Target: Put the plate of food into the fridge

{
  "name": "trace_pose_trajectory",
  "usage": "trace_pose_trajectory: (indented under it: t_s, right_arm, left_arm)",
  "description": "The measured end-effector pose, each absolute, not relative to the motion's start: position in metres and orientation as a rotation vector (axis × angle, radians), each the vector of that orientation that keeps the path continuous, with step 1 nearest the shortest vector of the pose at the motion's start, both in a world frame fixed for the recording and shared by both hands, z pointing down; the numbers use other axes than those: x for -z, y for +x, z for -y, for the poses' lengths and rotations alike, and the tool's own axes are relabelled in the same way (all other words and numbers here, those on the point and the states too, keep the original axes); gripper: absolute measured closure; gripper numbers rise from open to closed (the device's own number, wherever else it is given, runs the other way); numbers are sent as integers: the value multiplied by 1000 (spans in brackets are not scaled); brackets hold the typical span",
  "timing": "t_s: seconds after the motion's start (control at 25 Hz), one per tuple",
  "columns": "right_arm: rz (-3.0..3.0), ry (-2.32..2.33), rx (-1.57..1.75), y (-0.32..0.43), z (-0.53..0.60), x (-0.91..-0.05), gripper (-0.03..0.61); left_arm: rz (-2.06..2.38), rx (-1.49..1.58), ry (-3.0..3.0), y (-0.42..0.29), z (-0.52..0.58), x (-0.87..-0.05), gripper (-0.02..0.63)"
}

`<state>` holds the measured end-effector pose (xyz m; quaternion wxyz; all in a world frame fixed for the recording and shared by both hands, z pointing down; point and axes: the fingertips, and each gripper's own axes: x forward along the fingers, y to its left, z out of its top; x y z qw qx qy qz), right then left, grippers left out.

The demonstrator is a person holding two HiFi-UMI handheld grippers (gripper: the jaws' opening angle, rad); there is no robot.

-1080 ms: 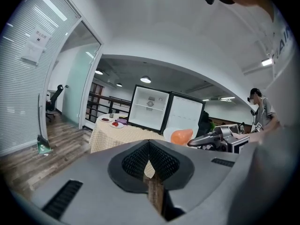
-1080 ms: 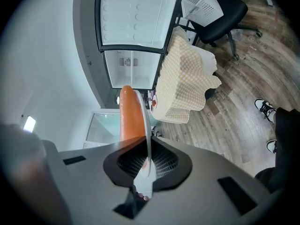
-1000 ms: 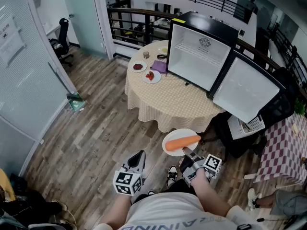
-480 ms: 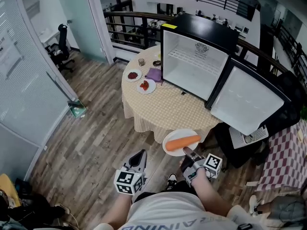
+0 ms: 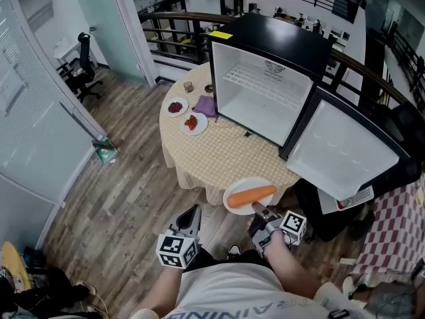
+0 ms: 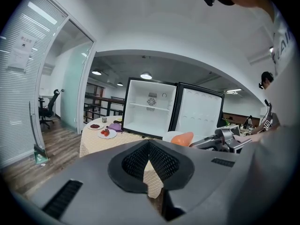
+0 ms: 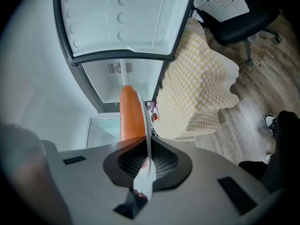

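Note:
A white plate (image 5: 240, 193) with a long orange carrot (image 5: 251, 195) on it hangs just off the near edge of the round table (image 5: 226, 153). My right gripper (image 5: 257, 211) is shut on the plate's near rim. In the right gripper view the plate (image 7: 148, 121) runs edge-on between the pads, with the carrot (image 7: 131, 115) on its left. The small fridge (image 5: 264, 88) stands on the table with its door (image 5: 344, 153) swung open to the right and its white inside bare. My left gripper (image 5: 189, 219) hangs low at the left, shut and empty (image 6: 149, 145).
Two small plates of red food (image 5: 176, 107) (image 5: 193, 123), a purple cloth (image 5: 206, 105) and a cup (image 5: 188, 86) lie on the table's far left. A black chair (image 5: 335, 211) stands under the open door. A checkered table (image 5: 392, 228) is at right, a glass wall (image 5: 40, 111) at left.
The table and fridge have come nearer and lower in the head view. The plate with the carrot now reaches the table's near edge. Both grippers keep their state.

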<state>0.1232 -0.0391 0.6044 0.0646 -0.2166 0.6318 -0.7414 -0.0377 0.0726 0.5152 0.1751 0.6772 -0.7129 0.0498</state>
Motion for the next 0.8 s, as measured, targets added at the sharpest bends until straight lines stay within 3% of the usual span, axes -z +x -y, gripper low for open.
trace_pose_trajectory:
  t_s: [0.8]
  right_arm:
    - [-1820, -736, 2187, 63, 139, -610, 541]
  left_arm:
    - [1879, -170, 2064, -95, 58, -526, 606]
